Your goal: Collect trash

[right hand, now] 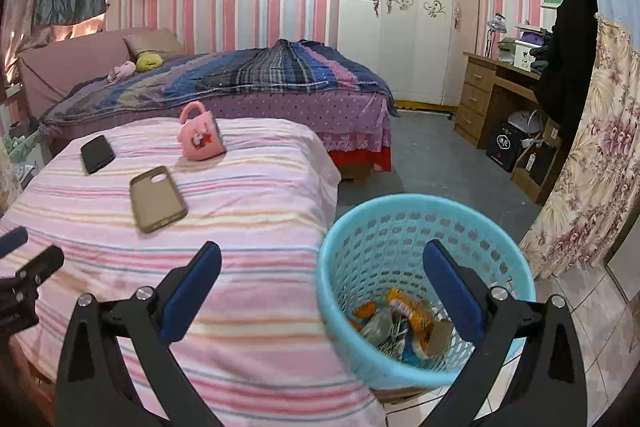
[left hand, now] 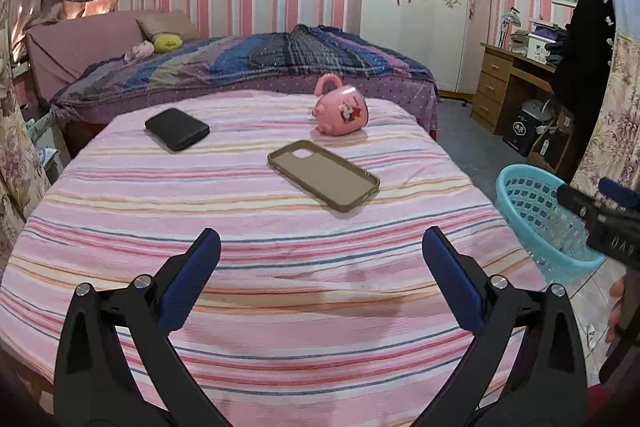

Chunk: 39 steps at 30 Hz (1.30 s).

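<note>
While the blue basket (right hand: 426,291), already holding wrappers (right hand: 404,323), sits on the floor directly under the right tool (right hand: 322,259), that tool hangs wide open and empty. The left tool (left hand: 321,247), equally spread and empty, faces the striped surface (left hand: 240,287), which carries only a phone case (left hand: 324,175), wallet (left hand: 177,129) and pink mug (left hand: 341,110); I judge no trash remains there.

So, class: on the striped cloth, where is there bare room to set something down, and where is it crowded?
The near part of the striped cloth, between the phone case and the left gripper, is bare. So is the near-left stretch below the black wallet. The far end is crowded: wallet, pink cup and case. The blue basket already holds wrappers.
</note>
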Available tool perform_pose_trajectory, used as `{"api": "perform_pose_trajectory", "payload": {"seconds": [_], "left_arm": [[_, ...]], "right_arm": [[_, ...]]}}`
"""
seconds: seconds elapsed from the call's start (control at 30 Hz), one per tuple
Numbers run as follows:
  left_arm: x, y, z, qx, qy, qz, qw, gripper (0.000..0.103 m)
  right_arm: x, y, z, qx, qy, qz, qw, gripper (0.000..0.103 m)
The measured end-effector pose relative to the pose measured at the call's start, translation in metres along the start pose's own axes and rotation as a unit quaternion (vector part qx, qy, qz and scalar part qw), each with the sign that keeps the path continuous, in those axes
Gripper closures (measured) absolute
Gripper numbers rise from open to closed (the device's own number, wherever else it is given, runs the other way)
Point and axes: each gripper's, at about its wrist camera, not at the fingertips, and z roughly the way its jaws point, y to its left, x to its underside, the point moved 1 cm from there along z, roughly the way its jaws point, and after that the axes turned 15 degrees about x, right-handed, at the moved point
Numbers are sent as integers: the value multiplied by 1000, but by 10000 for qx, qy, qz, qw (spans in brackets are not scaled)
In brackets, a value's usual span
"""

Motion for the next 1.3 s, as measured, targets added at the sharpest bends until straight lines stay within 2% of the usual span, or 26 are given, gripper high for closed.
{"api": "perform_pose_trajectory", "payload": {"seconds": [0.17,0.5,0.8,1.3], "left_arm": [[-1,-6,-5,6,-47,23,10000,6],[-2,-14,-10,-37,-178,119,9998,5],[-3,-14,-14,5,-276,81,9996,5],[-4,-11,-12,101,-220,-27,9997,5]], "right_arm": [[10,-2,-13,-78,35,107,9999,5],[22,8,-23,11,-157,133,9998,5],[17,12,-29,9,-290,31,9996,5],[13,17,-35,-17,-466,-86,9989,5]]}}
